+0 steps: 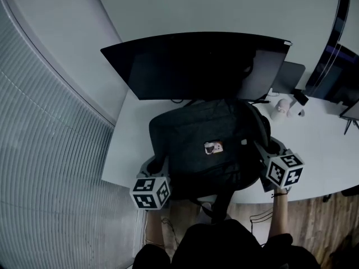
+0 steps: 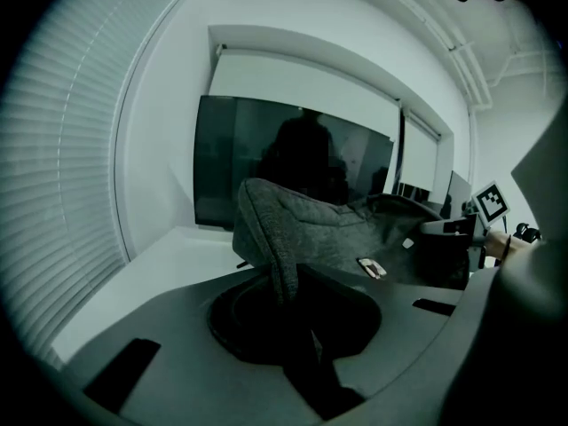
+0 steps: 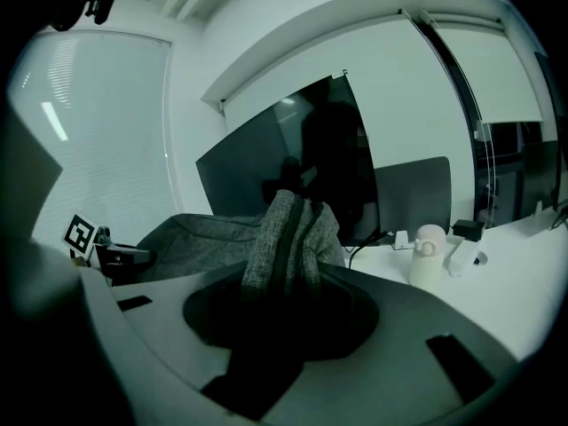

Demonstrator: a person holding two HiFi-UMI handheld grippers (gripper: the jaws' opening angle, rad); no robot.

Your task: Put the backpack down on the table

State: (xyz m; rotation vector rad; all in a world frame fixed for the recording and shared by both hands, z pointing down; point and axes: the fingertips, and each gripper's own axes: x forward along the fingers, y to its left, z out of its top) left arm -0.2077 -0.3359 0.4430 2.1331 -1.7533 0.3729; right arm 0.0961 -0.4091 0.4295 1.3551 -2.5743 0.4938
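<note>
A dark grey backpack [image 1: 207, 144] lies flat over the white table [image 1: 126, 150], just in front of the monitor; whether its weight rests on the table I cannot tell. My left gripper [image 1: 160, 166] is shut on a fold of fabric at its left edge [image 2: 271, 238]. At the right edge, my right gripper [image 1: 259, 148] is shut on a bunched zipper seam [image 3: 288, 233]. In each gripper view the cloth runs down into the jaws, which hide the pads. A small light tag [image 1: 213, 147] shows on top of the bag. Straps [image 1: 220, 203] hang past the table's front edge.
A wide dark monitor [image 1: 196, 63] stands right behind the backpack. A grey panel [image 1: 290, 76] and a small white bottle-like object [image 1: 282, 108] with cables and an adapter sit at the back right. Window blinds [image 1: 45, 150] fill the left. The wooden floor [image 1: 314, 223] shows below the front edge.
</note>
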